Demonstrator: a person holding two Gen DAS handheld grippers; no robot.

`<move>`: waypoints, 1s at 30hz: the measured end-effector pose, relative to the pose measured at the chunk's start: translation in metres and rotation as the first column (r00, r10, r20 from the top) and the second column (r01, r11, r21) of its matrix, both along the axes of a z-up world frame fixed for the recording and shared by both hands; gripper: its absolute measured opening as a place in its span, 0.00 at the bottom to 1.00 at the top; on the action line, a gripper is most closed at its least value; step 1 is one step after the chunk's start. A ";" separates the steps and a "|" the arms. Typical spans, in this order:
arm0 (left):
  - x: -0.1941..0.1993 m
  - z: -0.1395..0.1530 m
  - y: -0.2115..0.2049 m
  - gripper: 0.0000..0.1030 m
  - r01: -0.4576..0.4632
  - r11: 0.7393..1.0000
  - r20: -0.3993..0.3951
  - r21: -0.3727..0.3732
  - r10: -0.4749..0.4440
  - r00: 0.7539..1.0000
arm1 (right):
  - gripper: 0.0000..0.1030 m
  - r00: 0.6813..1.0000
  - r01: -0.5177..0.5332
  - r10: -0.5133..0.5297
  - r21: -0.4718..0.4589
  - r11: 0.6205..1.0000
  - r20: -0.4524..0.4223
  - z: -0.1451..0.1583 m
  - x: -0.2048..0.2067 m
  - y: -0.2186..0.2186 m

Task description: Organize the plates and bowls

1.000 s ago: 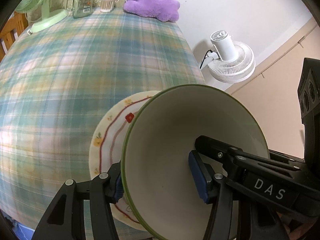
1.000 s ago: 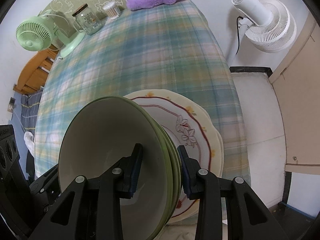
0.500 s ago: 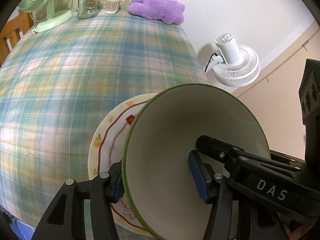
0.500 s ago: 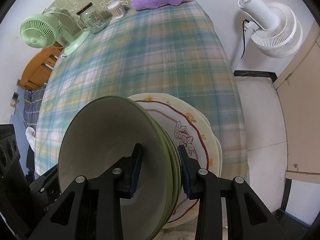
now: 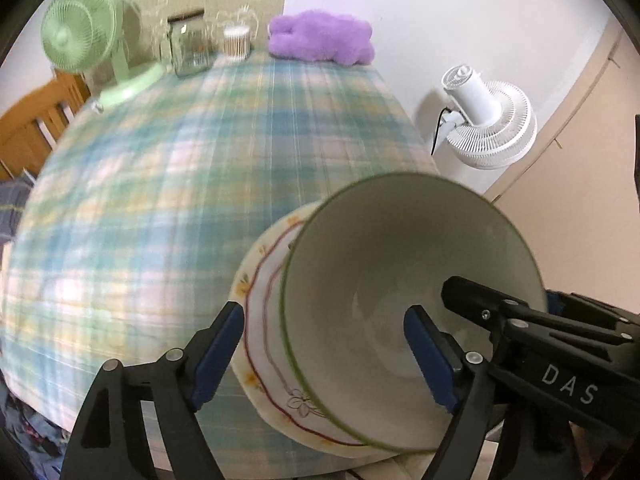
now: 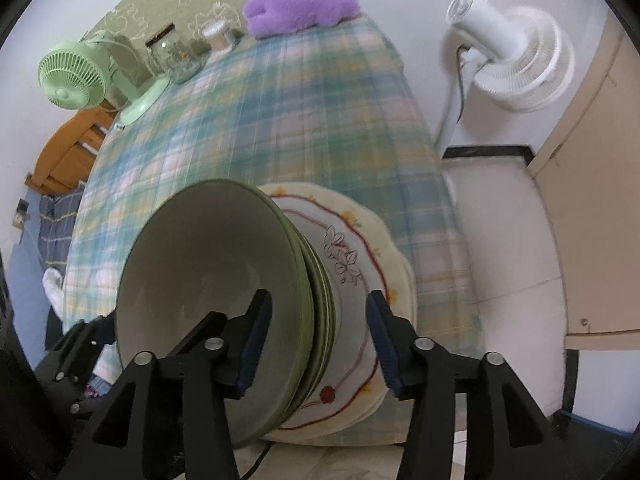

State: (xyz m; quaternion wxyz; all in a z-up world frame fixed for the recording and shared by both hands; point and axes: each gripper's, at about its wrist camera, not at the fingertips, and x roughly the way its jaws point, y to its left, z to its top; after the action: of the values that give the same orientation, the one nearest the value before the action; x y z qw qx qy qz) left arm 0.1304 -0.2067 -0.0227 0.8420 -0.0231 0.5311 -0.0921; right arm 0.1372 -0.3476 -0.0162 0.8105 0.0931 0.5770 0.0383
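Observation:
Nested green-rimmed bowls [image 6: 208, 280] sit on a stack of floral plates [image 6: 360, 280] at the near edge of the plaid table [image 6: 280, 120]. My right gripper [image 6: 320, 344] straddles the bowls' right wall, one pad inside and one over the plates. Its jaws are opening and the outer pad stands clear of the wall. In the left wrist view my left gripper [image 5: 324, 354] straddles the top bowl [image 5: 400, 300] and the plate rim [image 5: 260, 320]. Its jaws are opening too, with neither pad pressing on anything.
At the table's far end stand a green desk fan [image 5: 76, 40], a glass jar [image 5: 190, 46], a small white container [image 5: 237, 42] and a purple plush [image 5: 320, 36]. A white floor fan [image 6: 520, 64] and a beige cabinet [image 6: 592, 200] are to the right. A wooden chair [image 6: 68, 160] stands on the left.
Both grippers' jaws have spread apart off the bowl walls that they were pinching. Both views have lifted slightly, showing more of the far wall.

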 end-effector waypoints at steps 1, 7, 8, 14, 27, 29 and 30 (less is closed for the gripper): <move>-0.001 0.004 0.002 0.82 0.003 1.000 0.013 0.005 -0.004 1.000 | 0.55 1.000 0.005 -0.005 -0.012 1.000 0.015 0.004 -0.002 0.001; -0.008 0.028 0.028 0.84 0.006 1.000 0.105 0.024 -0.008 0.994 | 0.57 0.990 0.068 -0.053 -0.111 0.992 0.128 0.036 -0.019 0.022; -0.009 0.031 0.034 0.85 0.007 1.000 0.116 0.024 -0.010 0.993 | 0.57 0.987 0.081 -0.064 -0.118 0.990 0.147 0.041 -0.021 0.026; -0.018 0.052 0.085 0.86 0.020 0.999 0.196 0.028 -0.026 0.980 | 0.57 0.959 0.179 -0.144 -0.127 0.976 0.245 0.063 -0.039 0.058; -0.034 0.049 0.205 0.90 -0.019 0.998 0.345 0.056 -0.002 0.939 | 0.67 0.915 0.201 -0.151 -0.099 0.975 0.373 0.061 -0.062 0.174; -0.037 0.046 0.220 0.91 -0.049 0.998 0.351 0.046 0.030 0.936 | 0.67 0.904 0.182 -0.117 -0.122 0.976 0.412 0.059 -0.065 0.186; -0.039 0.045 0.226 0.91 -0.063 0.997 0.349 0.038 0.046 0.936 | 0.67 0.898 0.176 -0.103 -0.135 0.975 0.427 0.058 -0.065 0.190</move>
State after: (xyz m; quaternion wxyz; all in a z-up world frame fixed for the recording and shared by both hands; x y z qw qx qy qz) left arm 0.0913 0.0197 0.0225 0.9252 -0.0006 0.3750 -0.0582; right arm 0.0718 -0.1574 0.0421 0.9206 0.0547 0.3833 -0.0505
